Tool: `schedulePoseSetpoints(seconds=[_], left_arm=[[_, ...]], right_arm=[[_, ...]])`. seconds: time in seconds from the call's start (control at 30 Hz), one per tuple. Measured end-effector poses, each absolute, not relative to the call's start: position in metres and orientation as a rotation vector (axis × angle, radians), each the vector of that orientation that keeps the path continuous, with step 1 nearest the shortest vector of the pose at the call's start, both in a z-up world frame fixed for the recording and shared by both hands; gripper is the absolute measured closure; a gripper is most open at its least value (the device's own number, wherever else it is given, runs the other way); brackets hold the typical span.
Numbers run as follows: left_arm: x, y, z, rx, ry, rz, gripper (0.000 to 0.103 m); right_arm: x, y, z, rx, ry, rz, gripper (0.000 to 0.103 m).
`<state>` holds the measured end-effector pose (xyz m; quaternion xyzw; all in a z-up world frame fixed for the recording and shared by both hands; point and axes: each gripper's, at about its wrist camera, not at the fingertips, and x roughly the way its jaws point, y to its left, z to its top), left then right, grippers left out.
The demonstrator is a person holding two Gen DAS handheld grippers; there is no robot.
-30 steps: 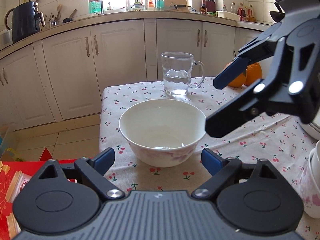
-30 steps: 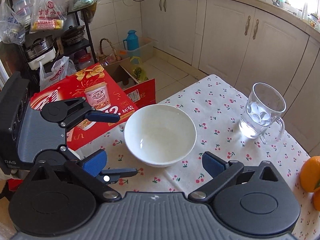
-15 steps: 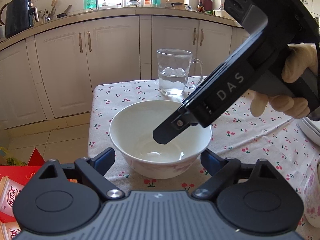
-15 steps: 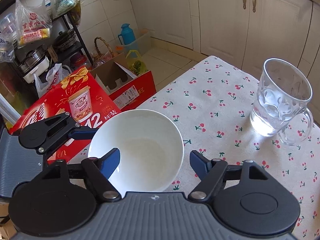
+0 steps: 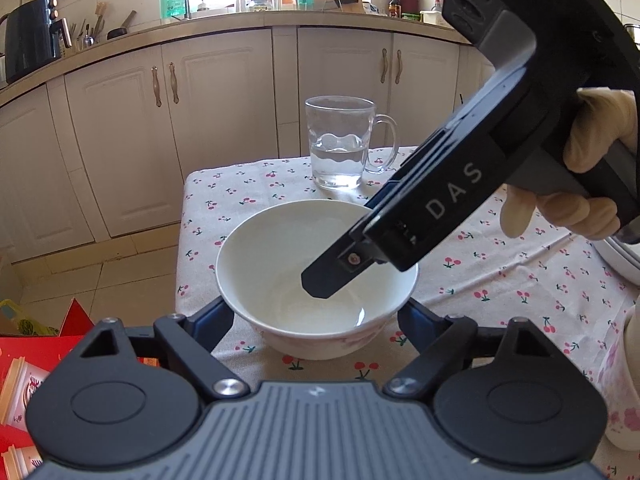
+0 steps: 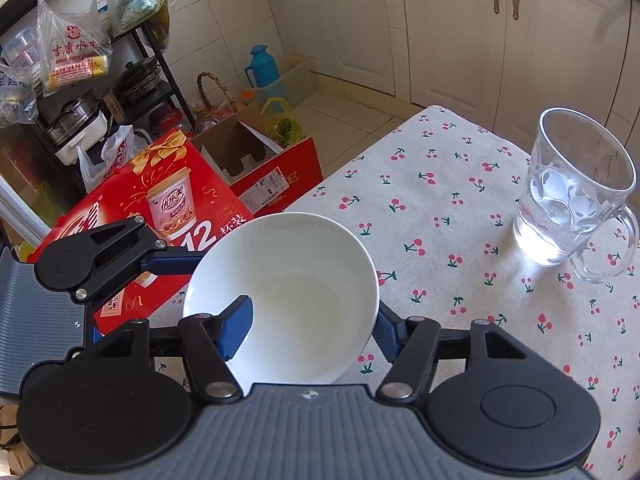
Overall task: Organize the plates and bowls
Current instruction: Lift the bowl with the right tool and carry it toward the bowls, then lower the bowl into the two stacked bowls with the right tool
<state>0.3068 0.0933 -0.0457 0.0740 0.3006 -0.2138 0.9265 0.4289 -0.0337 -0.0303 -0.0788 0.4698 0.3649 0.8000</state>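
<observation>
A white bowl is seen low in the centre of the left wrist view, standing near the corner of a table covered by a cherry-print cloth. In the right wrist view the bowl sits at lower centre. The right gripper is spread wide across the bowl's wall, with one blue finger inside the bowl and the other outside at its right; contact cannot be told, and nothing is clamped. From the left wrist view, the right gripper is seen entering from the upper right, its dark fingertip lowered into the bowl. The left gripper is also spread wide, its fingers at either side of the bowl's base, released. A glass mug holding water stands beyond the bowl, apart from it. A red carton is seen at centre left of the right wrist view, beyond the table edge.
</observation>
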Motion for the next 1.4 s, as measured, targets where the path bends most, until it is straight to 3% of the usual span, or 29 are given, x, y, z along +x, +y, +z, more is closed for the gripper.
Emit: schedulePoseSetpoints(seconds=[0.9, 1.4], left_arm=[[0.191, 0.050, 0.026, 0.208, 0.569, -0.563, 0.014], [0.145, 0.002, 0.025, 0.233, 0.585, -0.671, 0.014]], right_arm=[[0.294, -0.093, 0.042, -0.209, 0.920, 0.773, 0.034], [0.216, -0.153, 0.050, -0.184, 0.890, 0.696, 0.033]])
